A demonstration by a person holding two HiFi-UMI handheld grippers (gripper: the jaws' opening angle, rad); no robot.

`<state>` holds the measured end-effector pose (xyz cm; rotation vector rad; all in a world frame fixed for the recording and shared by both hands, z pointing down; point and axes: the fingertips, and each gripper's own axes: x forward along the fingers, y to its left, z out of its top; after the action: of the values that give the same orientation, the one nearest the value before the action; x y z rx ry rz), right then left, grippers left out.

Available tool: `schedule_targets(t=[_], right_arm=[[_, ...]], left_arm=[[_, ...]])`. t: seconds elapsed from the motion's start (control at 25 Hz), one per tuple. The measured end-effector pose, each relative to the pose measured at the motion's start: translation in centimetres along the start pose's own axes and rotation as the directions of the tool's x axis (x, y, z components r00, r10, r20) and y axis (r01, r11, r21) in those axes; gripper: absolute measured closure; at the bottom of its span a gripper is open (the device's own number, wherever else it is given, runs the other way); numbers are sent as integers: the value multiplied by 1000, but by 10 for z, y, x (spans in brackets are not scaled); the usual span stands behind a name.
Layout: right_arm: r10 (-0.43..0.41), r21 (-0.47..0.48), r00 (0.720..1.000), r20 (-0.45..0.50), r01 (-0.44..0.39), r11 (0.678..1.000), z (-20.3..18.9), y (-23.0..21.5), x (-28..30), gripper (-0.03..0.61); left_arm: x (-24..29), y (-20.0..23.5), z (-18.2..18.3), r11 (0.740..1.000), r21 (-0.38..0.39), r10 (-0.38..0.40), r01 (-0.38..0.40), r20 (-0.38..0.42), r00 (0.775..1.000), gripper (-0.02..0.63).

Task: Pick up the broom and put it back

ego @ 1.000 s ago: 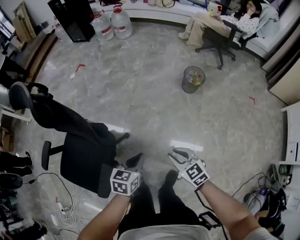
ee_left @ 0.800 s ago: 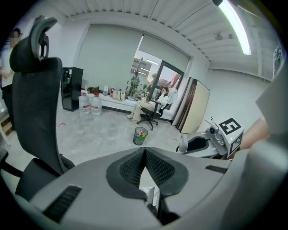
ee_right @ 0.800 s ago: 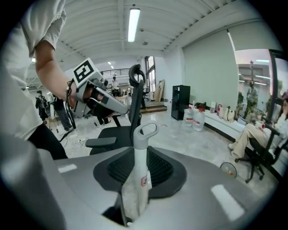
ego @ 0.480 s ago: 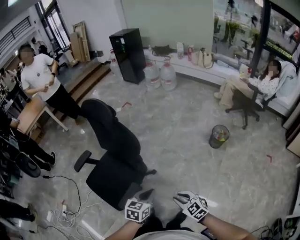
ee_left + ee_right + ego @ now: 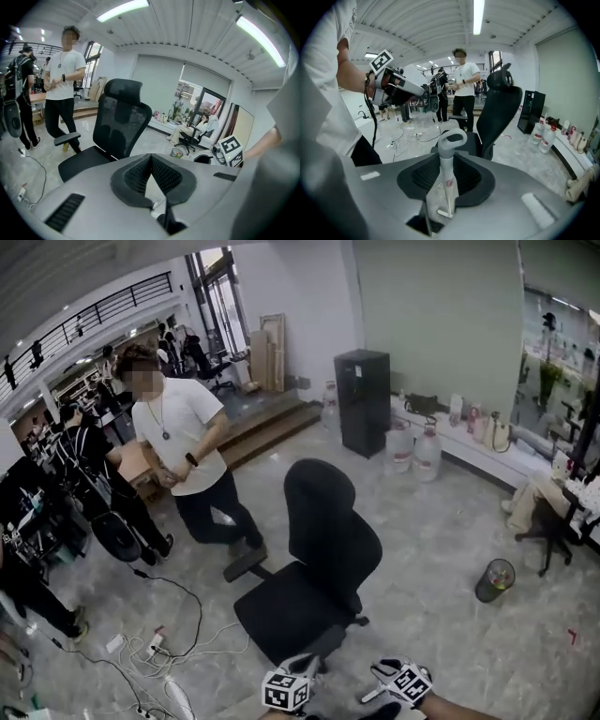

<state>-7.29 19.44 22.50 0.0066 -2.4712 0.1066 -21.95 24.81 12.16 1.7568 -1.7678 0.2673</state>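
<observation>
Right gripper view has it: the right gripper [image 5: 448, 157] has its fingers clamped on the broom handle [image 5: 446, 173], whose grey hanging loop pokes out past the tips. The head view can't show that grip, because both grippers sit at its bottom edge, just this side of the black office chair [image 5: 319, 568]. The left gripper [image 5: 151, 159], in its own view, has its fingers pressed together with nothing between them.

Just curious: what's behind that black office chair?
A person in a white shirt stands behind the chair, toward the left, with wooden steps beyond. Its backrest hides the floor directly behind.
</observation>
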Motion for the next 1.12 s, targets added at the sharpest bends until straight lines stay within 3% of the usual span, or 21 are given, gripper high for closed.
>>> schedule_targets(t=[0.08, 0.2, 0.36, 0.48, 0.8, 1.12], right_arm=[[-5, -5, 1000, -5, 5, 1000, -2, 9, 38, 491], [-41, 8, 999, 20, 41, 999, 31, 17, 93, 491], [-63, 49, 998, -21, 64, 997, 75, 30, 136, 488], [-73, 69, 996, -43, 75, 995, 87, 32, 168, 485], [-114, 101, 992, -58, 119, 988, 104, 22, 218, 480], [-140, 130, 990, -32, 143, 981, 111, 24, 208, 453]], left_arm=[[-24, 26, -19, 999, -25, 30, -30, 32, 999, 607], [-66, 62, -34, 997, -46, 66, -63, 80, 995, 607], [-115, 85, -43, 994, -81, 81, -75, 69, 994, 606], [-136, 104, -52, 992, -99, 89, -83, 65, 994, 606], [-144, 153, -48, 989, -114, 107, -98, 77, 991, 607], [-139, 144, -38, 986, -131, 113, -102, 87, 990, 606]])
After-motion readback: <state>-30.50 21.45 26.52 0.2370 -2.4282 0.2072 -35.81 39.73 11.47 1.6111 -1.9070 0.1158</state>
